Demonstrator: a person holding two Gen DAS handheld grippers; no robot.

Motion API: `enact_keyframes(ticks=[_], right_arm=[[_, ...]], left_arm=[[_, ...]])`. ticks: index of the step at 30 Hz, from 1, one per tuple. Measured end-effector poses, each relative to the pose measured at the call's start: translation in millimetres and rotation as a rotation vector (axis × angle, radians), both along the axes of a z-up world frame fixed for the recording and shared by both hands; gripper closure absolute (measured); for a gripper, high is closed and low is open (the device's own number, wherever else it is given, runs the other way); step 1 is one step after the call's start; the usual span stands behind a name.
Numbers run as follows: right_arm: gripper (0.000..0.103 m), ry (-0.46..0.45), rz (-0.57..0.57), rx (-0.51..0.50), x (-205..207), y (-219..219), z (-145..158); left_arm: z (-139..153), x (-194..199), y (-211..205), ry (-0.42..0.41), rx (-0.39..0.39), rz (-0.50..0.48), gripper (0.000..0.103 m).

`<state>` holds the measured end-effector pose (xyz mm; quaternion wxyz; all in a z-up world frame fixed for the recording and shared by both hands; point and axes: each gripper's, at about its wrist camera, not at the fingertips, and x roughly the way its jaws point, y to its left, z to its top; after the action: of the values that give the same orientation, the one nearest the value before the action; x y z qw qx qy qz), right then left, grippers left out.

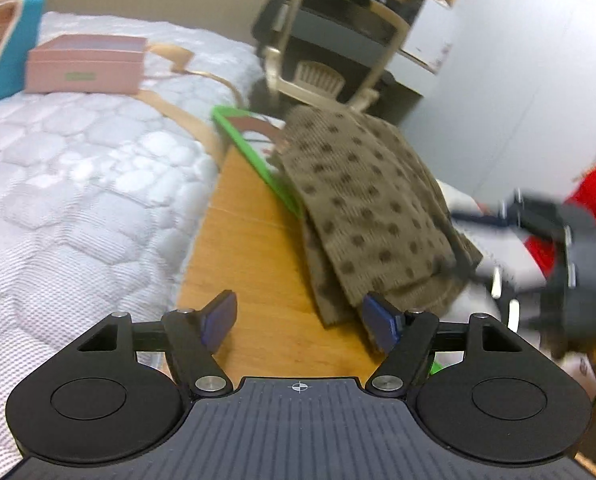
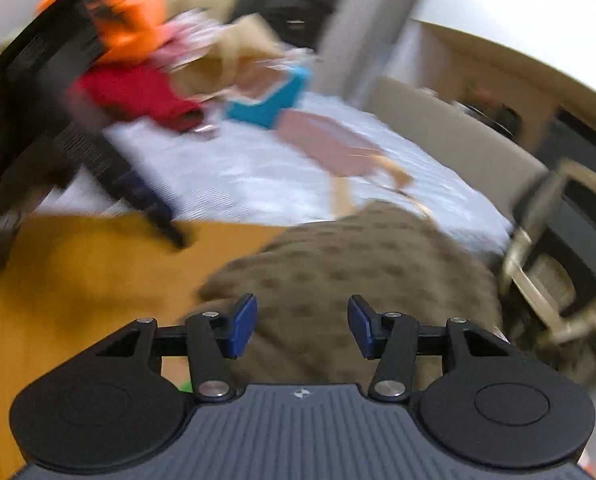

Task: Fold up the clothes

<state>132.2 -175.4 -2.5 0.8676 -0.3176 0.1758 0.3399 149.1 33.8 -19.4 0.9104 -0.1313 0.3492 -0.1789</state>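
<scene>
The left gripper (image 1: 300, 322) has its blue pads spread apart, empty, above the wooden table (image 1: 253, 248). The right pad sits just beside the near edge of the folded brown dotted garment (image 1: 370, 216), which lies on the table over a green-edged board (image 1: 257, 160). The right gripper (image 2: 302, 326), also spread and empty, hovers over the same garment (image 2: 362, 268). A quilted white mattress (image 1: 77, 168) borders the table's far side, carrying a pink box (image 1: 85, 64).

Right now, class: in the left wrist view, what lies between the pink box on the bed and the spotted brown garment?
Quilted white bedding, tan straps, then a green-edged board that the spotted brown garment partly covers. The pink box sits apart. The left wrist view shows it.
</scene>
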Motion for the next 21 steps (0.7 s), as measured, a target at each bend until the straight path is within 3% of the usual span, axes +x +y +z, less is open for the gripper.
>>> enact_keyframes(ticks=[2, 4, 6, 8, 12, 14, 17, 21], right_arm=[[0.054, -0.005, -0.001, -0.036, 3, 15, -14], [0.061, 0.136, -0.038, 0.040, 17, 20, -21], [0.058, 0.259, -0.082, 0.134, 25, 19, -22], [0.058, 0.296, -0.057, 0.158, 22, 15, -18], [0.059, 0.395, -0.017, 0.237, 9, -16, -4], [0.057, 0.376, -0.038, 0.264, 6, -33, 7], [0.055, 0.285, -0.157, 0.321, 17, -62, 28], [0.055, 0.180, -0.331, 0.421, 44, -92, 46]], left_arm=[[6, -2, -3, -0.011, 0.004, -0.001, 0.026], [13, -3, -8, -0.027, 0.009, -0.010, 0.024], [20, -4, -12, -0.050, 0.014, -0.024, 0.022], [30, -2, -17, -0.078, 0.018, -0.041, 0.015], [41, 17, -32, -0.111, 0.018, -0.087, 0.013], [39, 30, -43, -0.103, 0.026, -0.095, 0.012], [28, 53, -64, -0.074, 0.046, -0.111, 0.012], [11, 74, -90, -0.048, 0.162, -0.116, 0.012]])
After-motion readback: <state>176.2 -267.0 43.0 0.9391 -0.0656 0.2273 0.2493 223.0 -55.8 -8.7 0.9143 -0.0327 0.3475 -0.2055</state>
